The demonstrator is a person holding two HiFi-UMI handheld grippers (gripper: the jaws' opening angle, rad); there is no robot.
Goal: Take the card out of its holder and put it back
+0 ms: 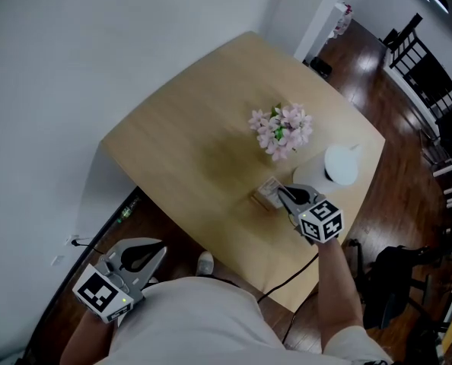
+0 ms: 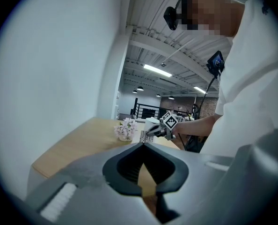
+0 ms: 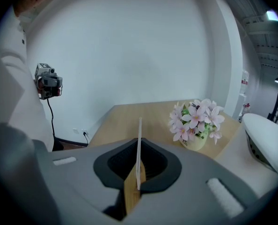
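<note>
Reaching arm: the right gripper (image 1: pixel 284 193) stretches out at centre-right, fingers pinching the card (image 3: pixel 139 146), right at the holder (image 1: pixel 265 195).
Other arm: the left gripper (image 1: pixel 156 251) hangs low at lower left, off the bench, fingers pressed together on nothing.
Surface: light wooden bench (image 1: pixel 188 128) with pink flowers (image 1: pixel 281 130) and a white domed object (image 1: pixel 340 163); white wall (image 1: pixel 74 52), dark wood floor (image 1: pixel 378 74).
Views: only the right gripper view shows the card's thin upright edge; only the left gripper view shows ceiling lights (image 2: pixel 153 70).

Flower pot (image 1: pixel 281 131) sits mid-tabletop (image 1: pixel 188 128), domed object (image 1: pixel 340 164) to its right, card holder (image 1: pixel 266 194) in front of it. Right gripper (image 1: pixel 281 192) at holder, card (image 3: pixel 139 146) between jaws. Left gripper (image 1: pixel 159 249) off tabletop, front-left.
</note>
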